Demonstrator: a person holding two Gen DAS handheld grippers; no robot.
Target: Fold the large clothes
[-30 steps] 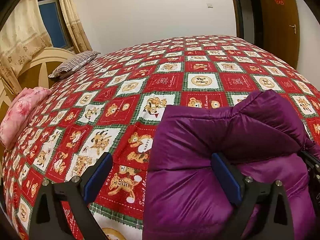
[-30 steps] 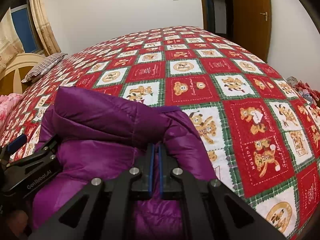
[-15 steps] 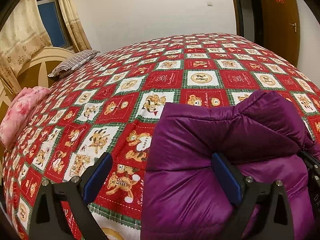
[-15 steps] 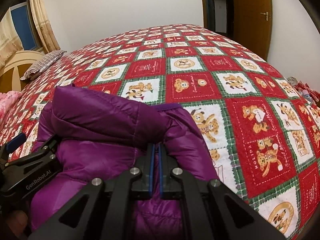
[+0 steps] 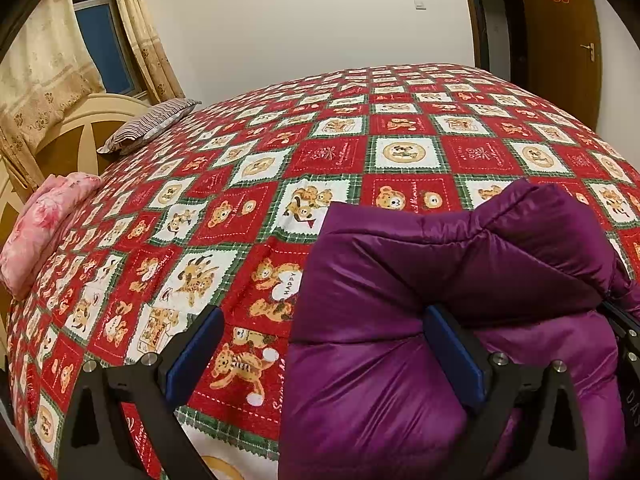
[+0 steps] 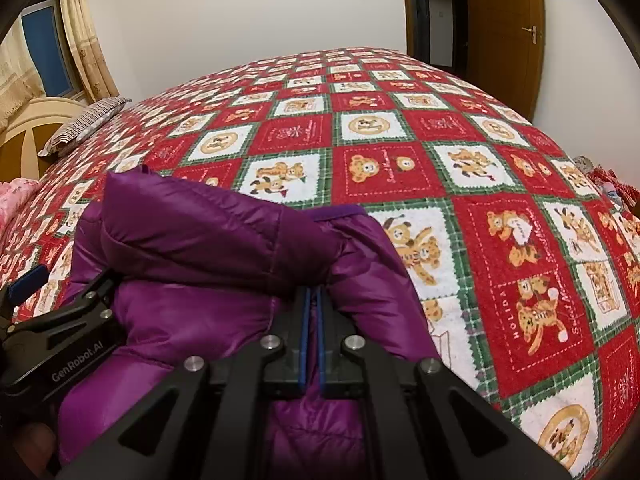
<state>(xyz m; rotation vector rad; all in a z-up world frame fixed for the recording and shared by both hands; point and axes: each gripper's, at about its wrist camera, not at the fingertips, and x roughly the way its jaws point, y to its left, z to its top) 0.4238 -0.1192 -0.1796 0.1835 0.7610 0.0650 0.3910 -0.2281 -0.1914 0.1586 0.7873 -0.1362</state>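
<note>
A puffy purple jacket (image 5: pixel 420 280) lies folded over itself near the front of the bed (image 5: pixel 400 152). My left gripper (image 5: pixel 320 344) stands open across the jacket's left edge. Its right finger (image 5: pixel 448 352) rests on the padded fabric and its left finger (image 5: pixel 196 344) hovers over the quilt. My right gripper (image 6: pixel 312 308) is shut, with a pinch of the purple jacket (image 6: pixel 208 232) bunched between its blue pads under the folded-over flap. In the right wrist view the left gripper (image 6: pixel 64 280) sits at the jacket's left side.
The bed wears a red, white and green bear-pattern quilt (image 6: pixel 400 128). A striped pillow (image 5: pixel 148 124) and a pink bundle (image 5: pixel 44 224) lie by the headboard at the left. A wooden door (image 6: pixel 504 28) stands at the back right, curtains (image 5: pixel 36 76) at the left.
</note>
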